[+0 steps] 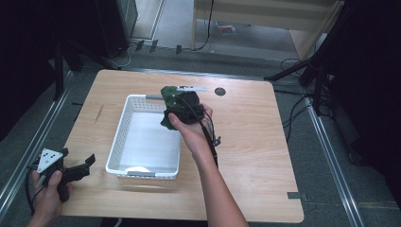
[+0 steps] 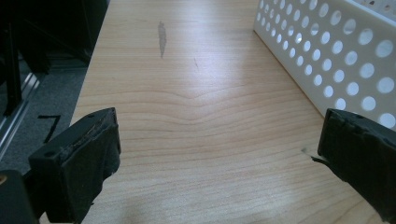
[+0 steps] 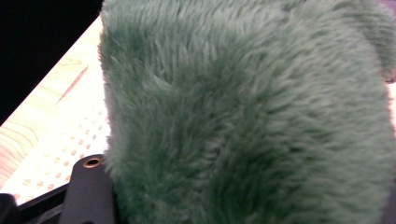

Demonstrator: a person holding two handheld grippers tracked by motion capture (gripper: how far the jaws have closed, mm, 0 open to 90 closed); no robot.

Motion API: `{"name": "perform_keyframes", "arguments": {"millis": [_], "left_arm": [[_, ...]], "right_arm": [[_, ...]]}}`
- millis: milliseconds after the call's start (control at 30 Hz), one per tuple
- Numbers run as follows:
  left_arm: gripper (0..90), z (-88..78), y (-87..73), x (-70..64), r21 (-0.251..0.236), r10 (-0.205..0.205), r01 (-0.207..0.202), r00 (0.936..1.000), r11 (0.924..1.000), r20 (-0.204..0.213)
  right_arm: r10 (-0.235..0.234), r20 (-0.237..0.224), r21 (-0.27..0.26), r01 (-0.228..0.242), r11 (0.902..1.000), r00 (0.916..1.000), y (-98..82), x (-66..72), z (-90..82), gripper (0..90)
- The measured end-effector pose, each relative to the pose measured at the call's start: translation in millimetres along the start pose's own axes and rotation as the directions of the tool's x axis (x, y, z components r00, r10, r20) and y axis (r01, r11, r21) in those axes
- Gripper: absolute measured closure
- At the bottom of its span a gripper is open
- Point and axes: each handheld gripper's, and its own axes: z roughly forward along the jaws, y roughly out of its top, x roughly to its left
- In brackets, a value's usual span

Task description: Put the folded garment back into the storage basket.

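A green furry plush toy (image 1: 169, 97) hangs over the far right corner of the white perforated basket (image 1: 124, 124), and my right gripper (image 1: 177, 111) is shut on it. Up close, in the right gripper view, the green fur (image 3: 243, 112) covers the jaws. My left gripper (image 1: 82, 166) rests at the near left corner of the wooden table (image 1: 250, 142), left of the basket. Its jaws stand wide open over bare wood (image 2: 210, 116), with nothing between them. The basket's holed side wall (image 2: 336, 56) runs along the right of the left gripper view.
The basket holds something small and pale (image 1: 137, 169) at its near end. A round dark hole (image 1: 220, 91) sits in the table near the far edge. Metal rails (image 1: 331, 156) run along both sides of the table, with stands and cables beyond.
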Motion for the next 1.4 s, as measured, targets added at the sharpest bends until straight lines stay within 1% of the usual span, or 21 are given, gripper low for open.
{"name": "perform_keyframes", "arguments": {"millis": [200,333,367,433,567,733,867,967,1100,1167,1267,1400], "left_arm": [[0.3,0.0,0.0,0.0,0.0,0.0,0.0,1.0,1.0,0.0],[0.3,0.0,0.0,0.0,0.0,0.0,0.0,1.0,1.0,0.0],[0.3,0.0,0.0,0.0,0.0,0.001,-0.001,1.0,1.0,0.001],[0.3,0.1,0.0,0.1,0.0,0.0,0.0,1.0,1.0,0.001],[0.3,0.0,0.0,0.1,0.001,0.001,-0.001,1.0,1.0,0.001],[0.3,0.0,0.1,0.1,0.002,0.001,-0.001,1.0,1.0,0.001],[0.3,0.1,0.0,0.3,0.001,0.001,-0.001,1.0,1.0,0.002],[0.3,0.1,0.0,0.4,0.002,0.0,0.0,1.0,1.0,0.002],[0.3,0.1,0.0,0.3,0.001,0.0,0.0,1.0,1.0,0.002],[0.3,0.0,0.0,0.3,0.002,0.0,0.0,1.0,1.0,0.002],[0.3,0.1,0.0,0.4,0.001,0.0,0.0,1.0,1.0,0.002],[0.3,0.1,0.0,0.4,0.001,0.0,0.0,1.0,1.0,0.003]], "right_arm": [[-0.014,-0.012,0.01,0.014,0.9999,0.9998,-1.1,11.2,7.5,35.8],[-0.017,-0.016,0.013,0.017,0.9998,0.9997,-2.3,16.3,11.1,35.7],[-0.019,-0.02,0.019,0.019,0.9996,0.9996,-3.5,20.0,13.8,35.7],[-0.019,-0.024,0.02,0.02,0.9996,0.9995,-4.5,22.9,16.3,35.7],[-0.024,-0.021,0.024,0.024,0.9994,0.9995,-6.7,29.9,21.7,35.5],[-0.037,-0.028,0.032,0.038,0.9988,0.9989,-9.9,38.9,29.1,35.3],[-0.035,-0.024,0.034,0.036,0.9988,0.9991,-13.4,44.1,35.8,35.1],[-0.012,-0.022,0.031,0.013,0.9995,0.9997,-16.5,47.0,39.8,35.1],[-0.011,-0.018,0.041,0.012,0.9991,0.9998,-21.8,52.1,47.3,35.0],[-0.006,-0.019,0.041,0.006,0.9991,0.9998,-24.6,54.7,51.1,34.8],[0.01,-0.007,0.043,-0.01,0.999,0.9999,-29.4,58.0,56.8,34.3],[0.016,-0.007,0.05,-0.016,0.9986,0.9998,-35.7,62.6,65.1,34.1]]}}
